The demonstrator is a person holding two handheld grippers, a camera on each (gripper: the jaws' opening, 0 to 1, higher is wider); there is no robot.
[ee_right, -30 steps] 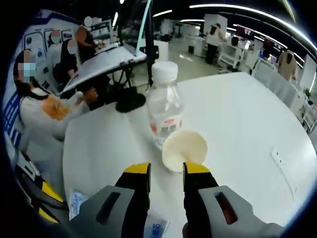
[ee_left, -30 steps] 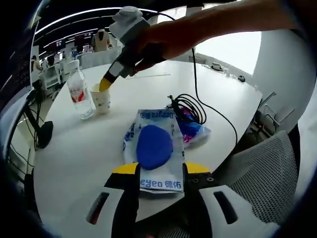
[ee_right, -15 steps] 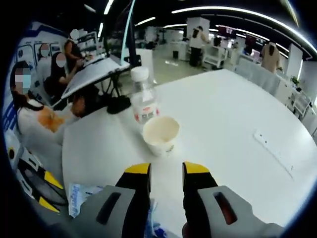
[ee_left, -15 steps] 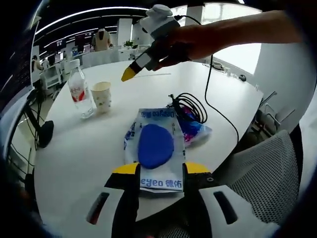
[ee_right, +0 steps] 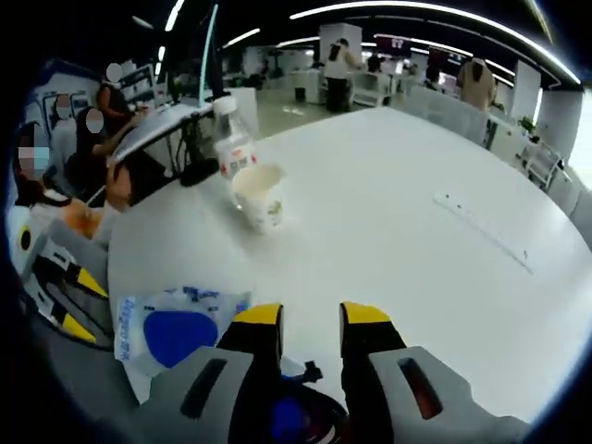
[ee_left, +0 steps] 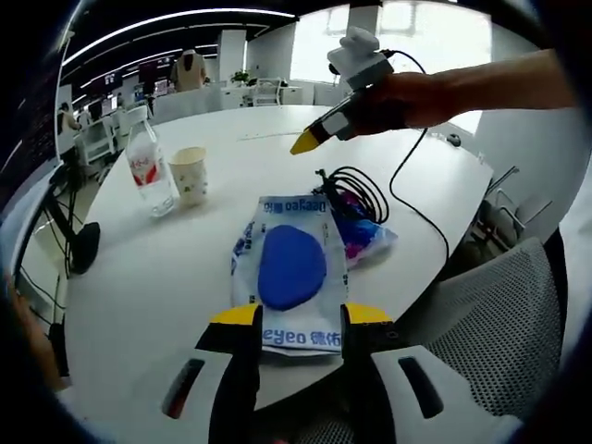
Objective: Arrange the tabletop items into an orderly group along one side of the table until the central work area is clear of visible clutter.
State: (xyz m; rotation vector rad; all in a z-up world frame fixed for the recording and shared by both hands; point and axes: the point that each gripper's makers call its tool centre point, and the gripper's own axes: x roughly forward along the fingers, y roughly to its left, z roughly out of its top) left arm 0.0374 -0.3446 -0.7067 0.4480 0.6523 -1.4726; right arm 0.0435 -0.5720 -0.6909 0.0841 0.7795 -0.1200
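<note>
The right gripper (ee_left: 310, 141) has lifted away from the paper cup (ee_left: 190, 175), jaws apart and empty; left gripper (ee_left: 289, 326) jaws open around the wipes packet (ee_left: 290, 269), still mid-worktop (ee_left: 139, 287).

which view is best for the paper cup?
Right gripper view: the paper cup sits ahead of the jaws, its open mouth and printed side readable, the water bottle just behind it. The left gripper view shows it smaller, side on, beside the bottle.
</note>
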